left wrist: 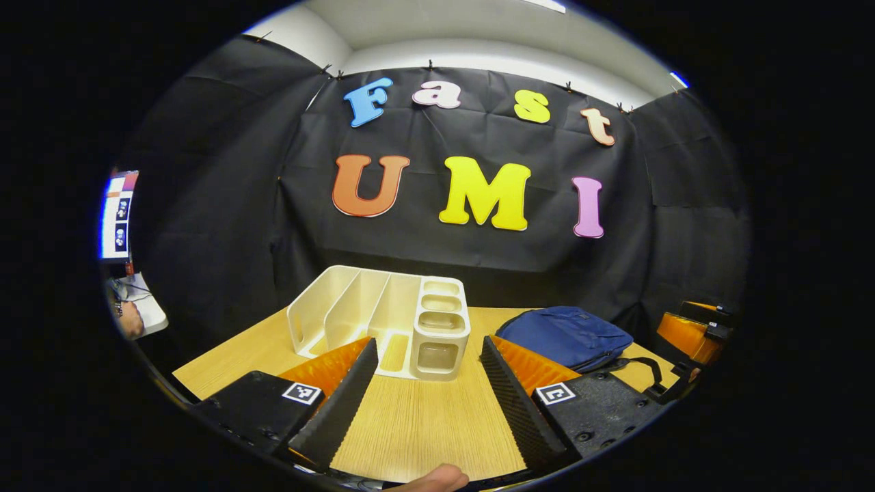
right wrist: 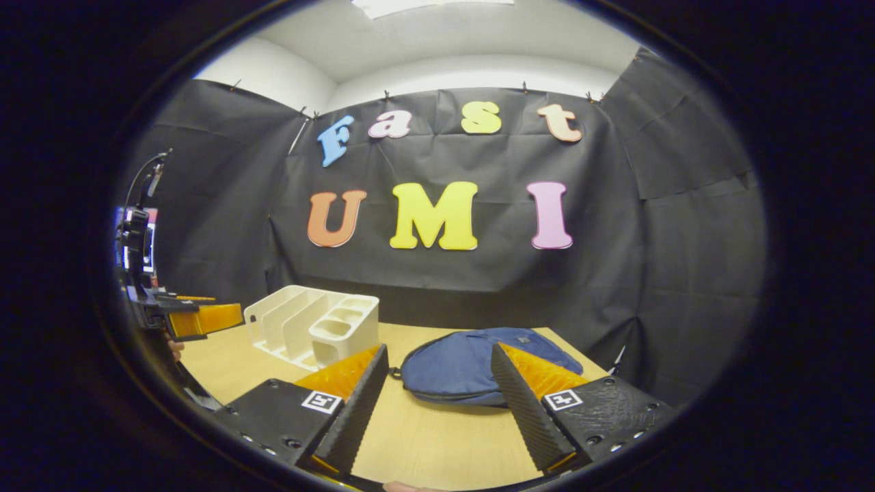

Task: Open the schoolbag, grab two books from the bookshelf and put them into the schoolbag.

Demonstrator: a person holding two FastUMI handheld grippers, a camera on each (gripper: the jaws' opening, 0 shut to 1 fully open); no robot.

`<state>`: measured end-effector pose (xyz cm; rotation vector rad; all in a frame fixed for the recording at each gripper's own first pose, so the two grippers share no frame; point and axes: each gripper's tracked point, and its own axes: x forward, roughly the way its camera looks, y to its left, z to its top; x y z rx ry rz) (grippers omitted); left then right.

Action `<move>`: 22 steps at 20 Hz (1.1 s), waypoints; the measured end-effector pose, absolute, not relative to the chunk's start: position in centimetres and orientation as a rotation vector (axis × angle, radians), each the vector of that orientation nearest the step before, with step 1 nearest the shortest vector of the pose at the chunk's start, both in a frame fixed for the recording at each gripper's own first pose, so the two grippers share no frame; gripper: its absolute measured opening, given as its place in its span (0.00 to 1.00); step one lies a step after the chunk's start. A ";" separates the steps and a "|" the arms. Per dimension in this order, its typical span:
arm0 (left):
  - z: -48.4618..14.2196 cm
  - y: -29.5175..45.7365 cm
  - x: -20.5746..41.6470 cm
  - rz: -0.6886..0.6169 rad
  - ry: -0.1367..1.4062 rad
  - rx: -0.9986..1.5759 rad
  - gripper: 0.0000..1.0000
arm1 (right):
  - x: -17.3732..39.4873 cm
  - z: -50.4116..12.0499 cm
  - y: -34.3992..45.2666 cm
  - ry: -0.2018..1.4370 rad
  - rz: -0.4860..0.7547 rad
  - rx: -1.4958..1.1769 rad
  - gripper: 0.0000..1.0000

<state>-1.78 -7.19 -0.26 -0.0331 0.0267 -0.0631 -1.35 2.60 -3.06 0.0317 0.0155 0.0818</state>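
Observation:
A white bookshelf (left wrist: 369,314) with upright dividers and small cubbies stands on the wooden table (left wrist: 424,424); its slots show bare white walls. To its right a blue schoolbag (left wrist: 567,335) lies flat, its zip looking closed and a black strap trailing toward me. My left gripper (left wrist: 429,342) is open just in front of the shelf, holding nothing. The right gripper (left wrist: 697,331) hovers at the far right, beyond the bag. In the right gripper view, my right gripper (right wrist: 439,348) is open facing the schoolbag (right wrist: 458,365), with the bookshelf (right wrist: 307,324) and the left gripper (right wrist: 191,318) off to the left.
Black cloth walls close the table (right wrist: 437,437) at the back and both sides. A lit screen (left wrist: 117,215) and a white surface stand at the far left beyond the table's edge. A fingertip (left wrist: 437,478) shows at the bottom of the left gripper view.

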 end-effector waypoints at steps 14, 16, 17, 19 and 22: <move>-0.4 -7.9 -2.1 -0.068 0.007 -0.011 0.98 | -0.4 -4.2 3.1 0.095 0.099 0.092 0.87; -0.4 -7.9 -1.9 -0.066 0.006 -0.006 0.98 | -0.5 -4.3 3.2 0.099 0.104 0.090 0.87; -0.4 -8.0 -2.0 -0.064 0.006 -0.004 0.98 | -0.4 -4.3 3.2 0.101 0.103 0.087 0.91; -0.4 -8.0 -2.0 -0.068 0.001 -0.003 0.98 | -0.4 -4.4 3.3 0.104 0.104 0.082 0.87; -0.2 -7.8 -1.8 -0.066 -0.010 0.005 0.98 | -0.6 -4.3 3.3 0.099 0.107 0.077 0.91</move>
